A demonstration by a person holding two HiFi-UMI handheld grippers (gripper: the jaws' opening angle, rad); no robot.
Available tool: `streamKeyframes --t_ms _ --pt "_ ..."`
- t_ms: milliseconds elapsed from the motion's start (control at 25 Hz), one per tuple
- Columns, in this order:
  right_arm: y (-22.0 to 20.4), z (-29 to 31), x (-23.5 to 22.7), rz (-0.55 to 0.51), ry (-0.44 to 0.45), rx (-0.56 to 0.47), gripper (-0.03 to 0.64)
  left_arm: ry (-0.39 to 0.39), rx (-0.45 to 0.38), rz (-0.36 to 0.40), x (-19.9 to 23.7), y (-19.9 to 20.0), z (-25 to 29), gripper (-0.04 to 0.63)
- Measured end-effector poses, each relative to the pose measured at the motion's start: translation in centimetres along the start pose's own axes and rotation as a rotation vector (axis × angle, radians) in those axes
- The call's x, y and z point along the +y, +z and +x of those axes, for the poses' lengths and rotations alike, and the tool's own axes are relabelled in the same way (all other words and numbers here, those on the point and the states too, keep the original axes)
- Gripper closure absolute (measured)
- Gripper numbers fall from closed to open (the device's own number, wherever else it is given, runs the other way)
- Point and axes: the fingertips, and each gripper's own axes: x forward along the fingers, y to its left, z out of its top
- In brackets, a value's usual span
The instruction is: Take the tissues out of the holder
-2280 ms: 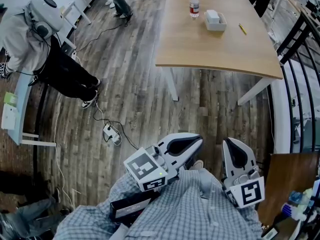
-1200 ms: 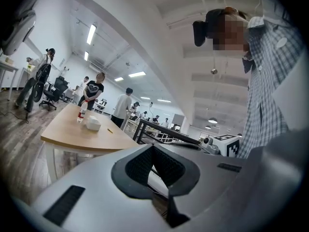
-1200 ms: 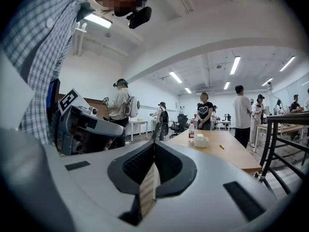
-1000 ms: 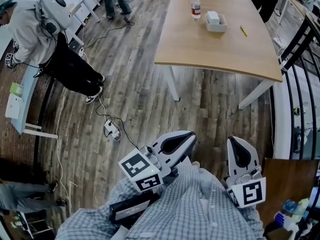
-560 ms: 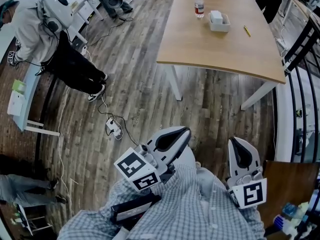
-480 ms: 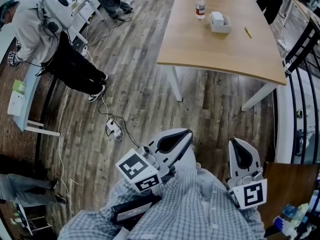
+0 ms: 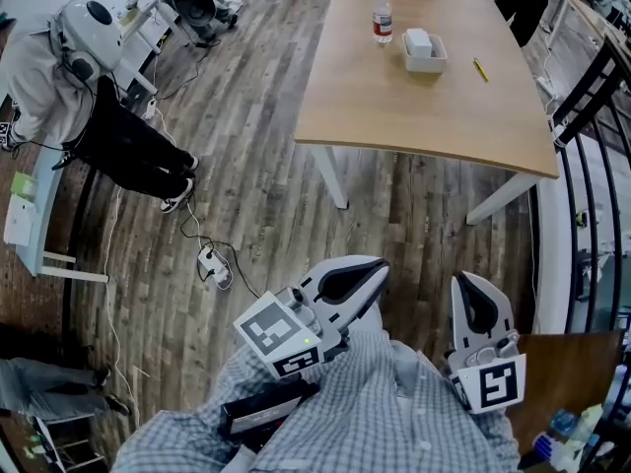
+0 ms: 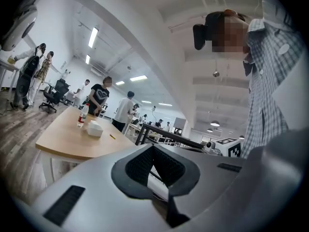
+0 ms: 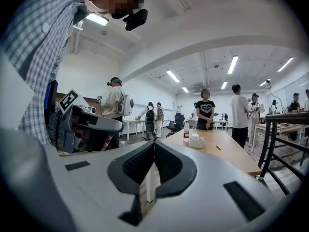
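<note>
The white tissue holder (image 7: pixel 424 49) with tissues stands on the far end of a wooden table (image 7: pixel 414 106), next to a water bottle (image 7: pixel 382 14). It also shows in the left gripper view as the tissue holder (image 8: pixel 94 128) and in the right gripper view as the tissue holder (image 9: pixel 195 141). My left gripper (image 7: pixel 379 268) and right gripper (image 7: pixel 464 282) are held close to my body, well short of the table. Both jaws are shut with nothing between them, as seen at the left gripper (image 8: pixel 153 147) and right gripper (image 9: pixel 154 143).
A yellow pen (image 7: pixel 479 69) lies on the table right of the holder. A person in a grey hoodie (image 7: pixel 79 77) stands at the left, and a power strip with cables (image 7: pixel 213 264) lies on the wood floor. A black railing (image 7: pixel 592 156) runs along the right. People stand behind the table (image 9: pixel 205 108).
The head view has shifted a little, so the table sits slightly further left. Both grippers stay near my body and remain shut.
</note>
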Motion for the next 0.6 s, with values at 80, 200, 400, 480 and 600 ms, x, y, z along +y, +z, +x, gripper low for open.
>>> streamKeyframes --t_ms 80,200,400,480,600 --pt "0.7 1.2 -0.8 0.019 -0.018 -0.023 0.604 -0.008 0.005 -0.003 1.0 0.3 0.8 0.589" --pt "1.4 3.2 -1.9 0.032 -0.036 -0.04 0.604 -0.015 0.006 -0.01 2.9 1.2 2.0 0.589" --pt "1.5 6.6 -3.5 0.006 -0.059 0.005 0.604 -0.035 0.021 -0.015 5.9 2.6 3.7 0.589" --pt "2.2 8.0 -4.0 0.023 -0.073 -0.012 0.604 -0.039 0.024 -0.02 7.2 3.2 4.1 0.589" --pt "2.7 9.9 -4.7 0.023 -0.08 -0.012 0.604 -0.051 0.032 -0.021 8.9 4.0 4.8 0.589"
